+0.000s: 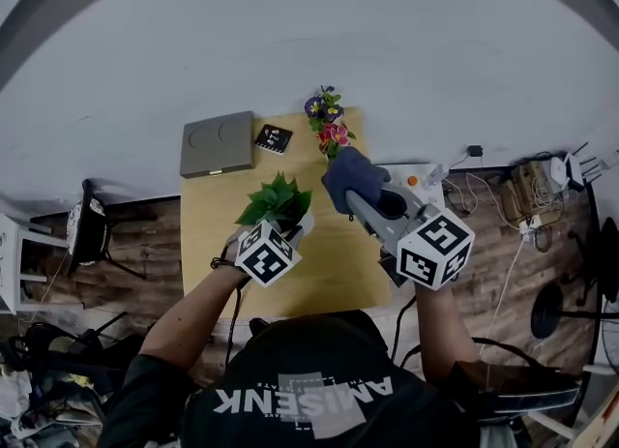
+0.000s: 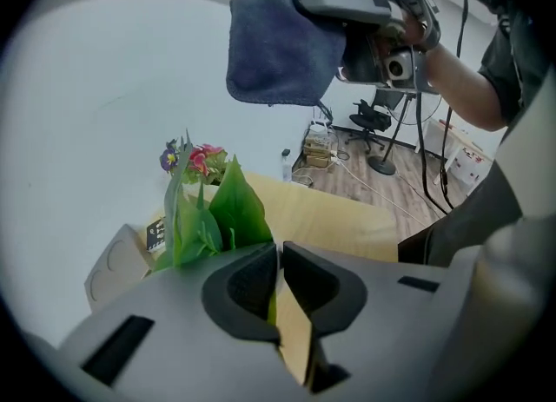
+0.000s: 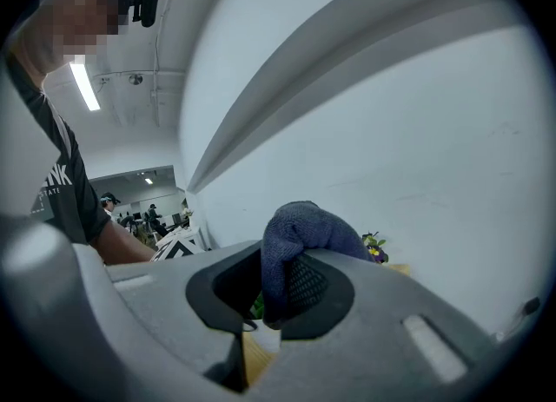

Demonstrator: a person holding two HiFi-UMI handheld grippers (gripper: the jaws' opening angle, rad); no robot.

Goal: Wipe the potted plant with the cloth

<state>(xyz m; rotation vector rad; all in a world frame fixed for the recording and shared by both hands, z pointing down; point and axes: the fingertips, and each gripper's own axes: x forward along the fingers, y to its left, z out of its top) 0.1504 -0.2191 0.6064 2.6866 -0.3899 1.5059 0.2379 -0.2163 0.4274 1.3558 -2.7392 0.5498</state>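
One cloth point(image 3: 306, 225) clamped in right tool point(image 3: 274, 286); left tool point(image 2: 279, 277) narrowly parted, empty, beside one potted plant point(image 1: 278, 200).

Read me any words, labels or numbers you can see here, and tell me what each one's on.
"AMISENK", as far as it reads, upside down, on the person's black shirt.
Smaller print under it: too blurred.
Print on the black card on the table: too small.

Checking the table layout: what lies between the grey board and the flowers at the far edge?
A small black card lies between the grey board and the flowers; the head view shows it.
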